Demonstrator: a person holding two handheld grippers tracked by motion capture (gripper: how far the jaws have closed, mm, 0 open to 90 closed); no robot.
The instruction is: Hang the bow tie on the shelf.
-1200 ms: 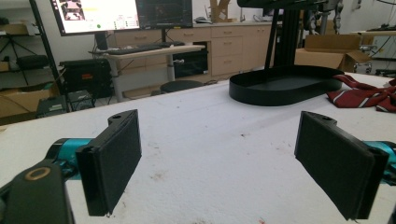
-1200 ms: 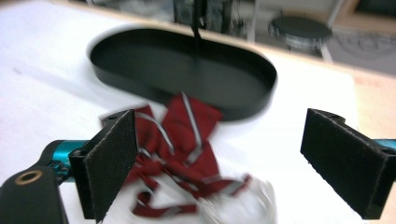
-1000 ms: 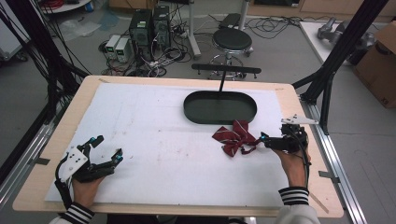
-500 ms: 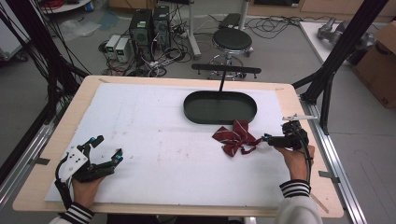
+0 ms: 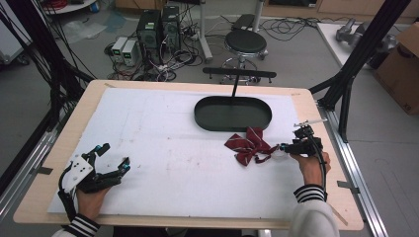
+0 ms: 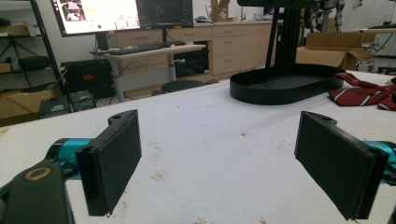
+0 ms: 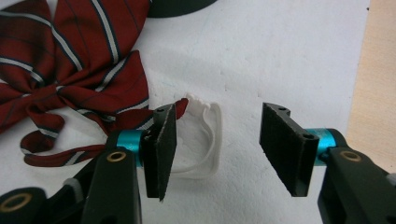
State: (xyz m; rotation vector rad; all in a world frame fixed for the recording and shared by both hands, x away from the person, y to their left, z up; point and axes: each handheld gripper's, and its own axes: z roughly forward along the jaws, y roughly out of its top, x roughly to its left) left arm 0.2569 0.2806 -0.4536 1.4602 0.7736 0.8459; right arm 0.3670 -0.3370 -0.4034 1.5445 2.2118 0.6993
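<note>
Right now: a striped bow tie (image 5: 249,145) on the white surface (image 5: 163,148), both hand-held grippers with jaws apart.

Centrally at the far side sits a black oval tray (image 5: 232,113), with nothing visible inside it; the dark red bow tie with pale stripes lies just in front of its near right rim, apart from it or barely touching, hard to tell. The right hand-held gripper (image 5: 286,147) is at the tie's right end, jaws spread and clamping nothing; in the right gripper view a white plastic clasp (image 7: 205,140) on the tie's strap lies between the jaws, just beside the left one. The left hand-held gripper (image 5: 112,159) rests at the near left of the surface, jaws wide, well apart from tie and tray.
</note>
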